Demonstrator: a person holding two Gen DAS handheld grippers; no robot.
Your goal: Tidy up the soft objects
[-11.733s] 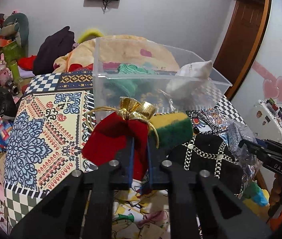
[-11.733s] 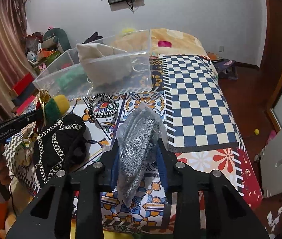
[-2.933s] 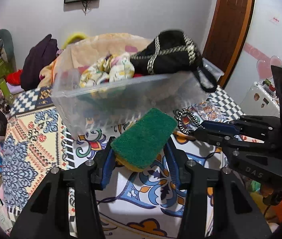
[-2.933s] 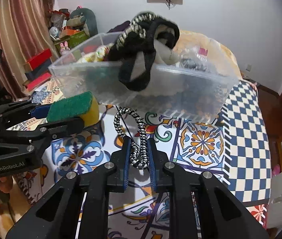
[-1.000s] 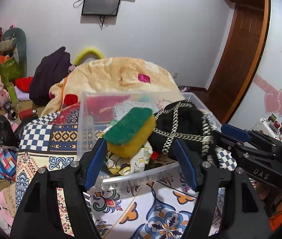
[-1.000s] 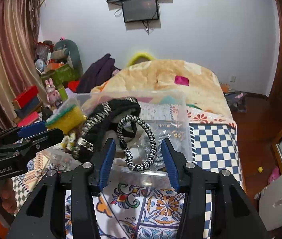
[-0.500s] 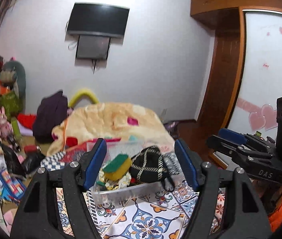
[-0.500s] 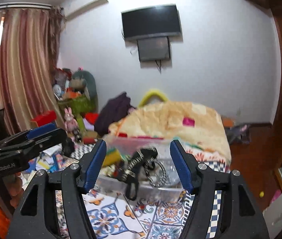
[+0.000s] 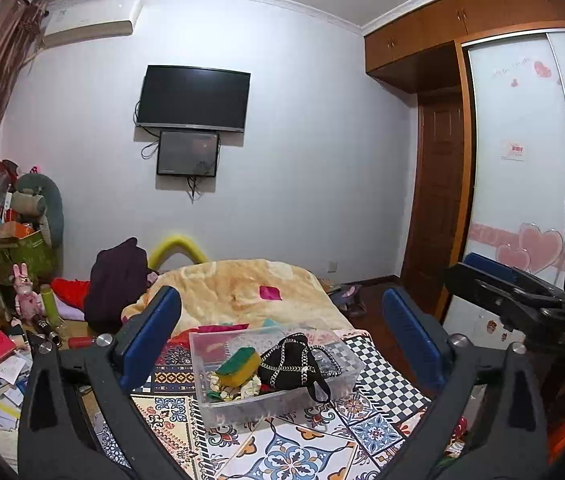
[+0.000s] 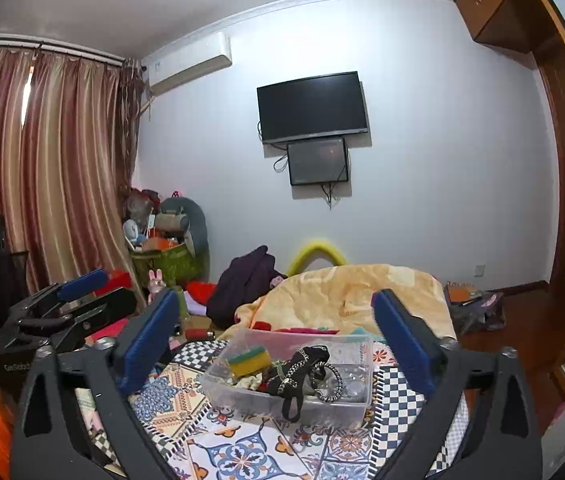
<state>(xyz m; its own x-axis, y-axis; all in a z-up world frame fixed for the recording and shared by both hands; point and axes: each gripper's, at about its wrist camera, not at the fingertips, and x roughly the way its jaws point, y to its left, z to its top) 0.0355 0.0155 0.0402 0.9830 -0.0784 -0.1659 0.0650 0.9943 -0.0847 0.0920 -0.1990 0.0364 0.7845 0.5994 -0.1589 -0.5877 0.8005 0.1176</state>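
Observation:
A clear plastic bin (image 9: 218,406) stands on the patterned bed cover (image 9: 294,452); it also shows in the right wrist view (image 10: 242,396). In it lie a green and yellow sponge (image 9: 239,366), a black chained pouch (image 9: 288,368), a black and white cord loop (image 10: 328,382) and other soft items. My left gripper (image 9: 282,328) is wide open and empty, held high and well back from the bin. My right gripper (image 10: 276,326) is also wide open and empty, high and back. Each gripper shows at the edge of the other's view.
An orange blanket (image 9: 238,288) and dark clothes (image 9: 116,280) lie behind the bin. Cluttered boxes and toys (image 9: 10,280) fill the left side. A wooden door (image 9: 438,208) and wardrobe stand right. A TV (image 9: 192,98) hangs on the far wall.
Both grippers opened, dropped the sponge and the cord loop into the bin, then rose and pulled back, so the bin looks small and far.

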